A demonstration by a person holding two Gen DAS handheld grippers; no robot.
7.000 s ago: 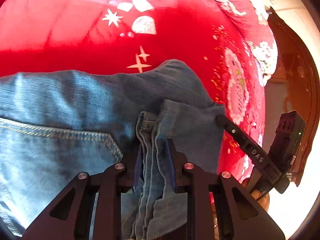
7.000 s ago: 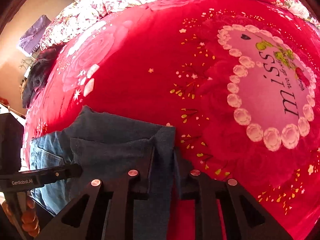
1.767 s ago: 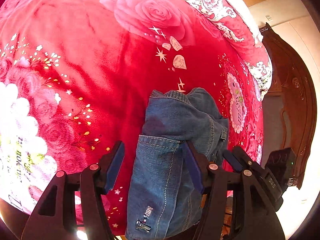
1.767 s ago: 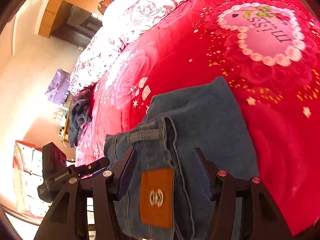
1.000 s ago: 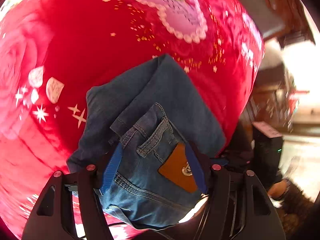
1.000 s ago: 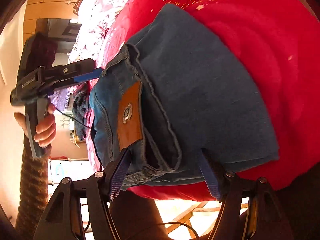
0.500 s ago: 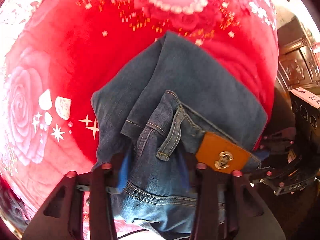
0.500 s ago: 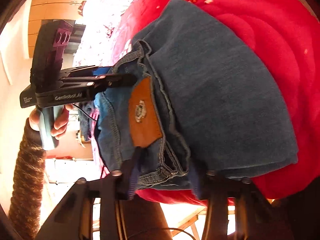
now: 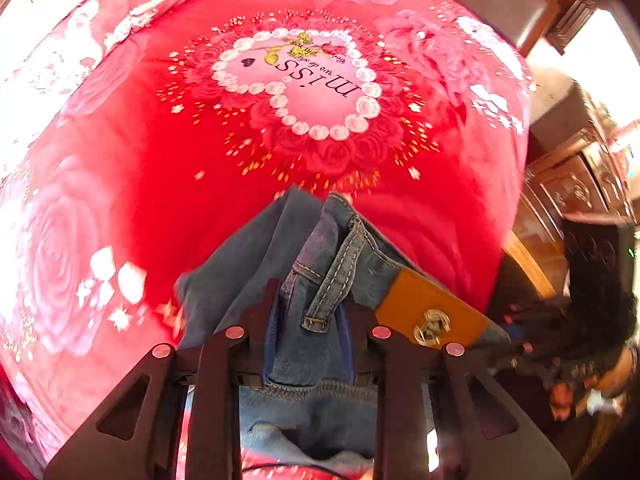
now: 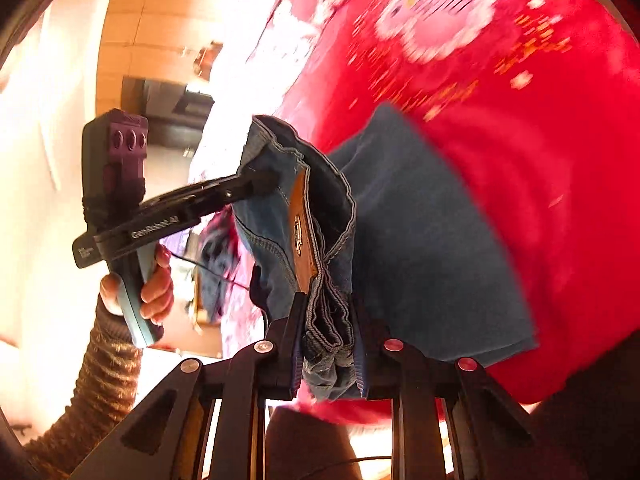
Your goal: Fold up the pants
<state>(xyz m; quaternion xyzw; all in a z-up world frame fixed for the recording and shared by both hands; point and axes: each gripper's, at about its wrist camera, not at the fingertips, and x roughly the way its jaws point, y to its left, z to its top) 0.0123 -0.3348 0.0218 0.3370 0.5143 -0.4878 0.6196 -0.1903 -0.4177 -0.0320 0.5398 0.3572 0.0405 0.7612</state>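
Observation:
The folded blue jeans [image 9: 320,272] lie at the near edge of a red flowered bedspread [image 9: 160,184], their brown leather patch [image 9: 428,312] facing up. My left gripper [image 9: 308,304] points steeply down and its jaws are closing, with both pads pressing a bunched piece of waistband. In the right wrist view the jeans [image 10: 420,240] hang partly raised. My right gripper [image 10: 326,312] is closing too, its pads squeezing stacked waistband layers. The left gripper [image 10: 256,180] shows there pinching the far waistband corner, with a person's hand [image 10: 156,280] on its handle.
A heart print with lettering [image 9: 308,80] lies further up the bedspread. A carved wooden cabinet [image 9: 580,184] stands just past the bed's right edge. Wooden wall panels [image 10: 160,20] and a bright room lie beyond the bed's left side.
Both grippers went from wide around the jeans to clamped on the waistband. The waistband end has lifted off the bedspread, and both views have tilted towards the bed.

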